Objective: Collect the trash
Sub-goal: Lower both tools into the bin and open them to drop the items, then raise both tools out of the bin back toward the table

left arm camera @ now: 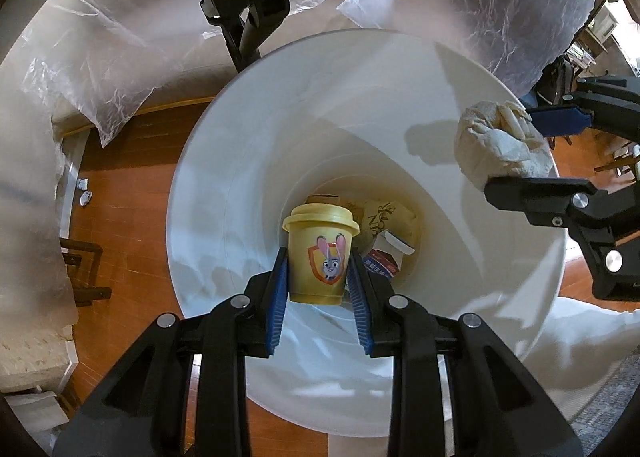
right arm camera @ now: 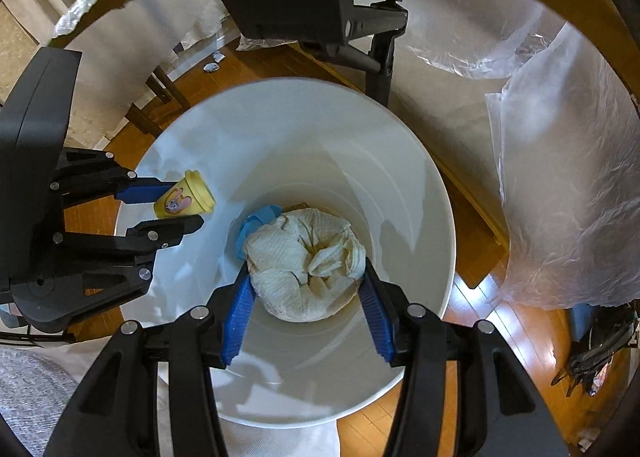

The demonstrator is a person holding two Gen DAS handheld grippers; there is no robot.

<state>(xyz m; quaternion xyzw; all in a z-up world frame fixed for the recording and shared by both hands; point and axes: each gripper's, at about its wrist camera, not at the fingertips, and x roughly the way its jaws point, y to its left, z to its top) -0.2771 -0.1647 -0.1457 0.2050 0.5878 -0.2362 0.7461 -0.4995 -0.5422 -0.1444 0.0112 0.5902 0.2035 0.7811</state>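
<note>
My left gripper (left arm camera: 318, 267) is shut on a yellow lidded cup (left arm camera: 320, 253) with a rabbit picture and holds it over the open white bin (left arm camera: 208, 177). My right gripper (right arm camera: 306, 277) is shut on a crumpled white paper towel wad (right arm camera: 304, 265) over the same bin (right arm camera: 420, 161). In the left wrist view the right gripper (left arm camera: 532, 149) holds the wad (left arm camera: 500, 145) at the bin's right rim. In the right wrist view the left gripper (right arm camera: 170, 205) holds the cup (right arm camera: 184, 197) at the left rim. Trash lies at the bin's bottom: a carton (left arm camera: 386, 257), paper (left arm camera: 384, 217), a blue glove (right arm camera: 254, 223).
The bin stands on a wooden floor (left arm camera: 128, 161). Clear plastic sheeting (right arm camera: 568, 193) hangs over furniture around it. A black stand (right arm camera: 320, 9) is behind the bin. Small paper scraps (left arm camera: 84, 191) lie on the floor to the left. A grey rug (right arm camera: 28, 393) is nearby.
</note>
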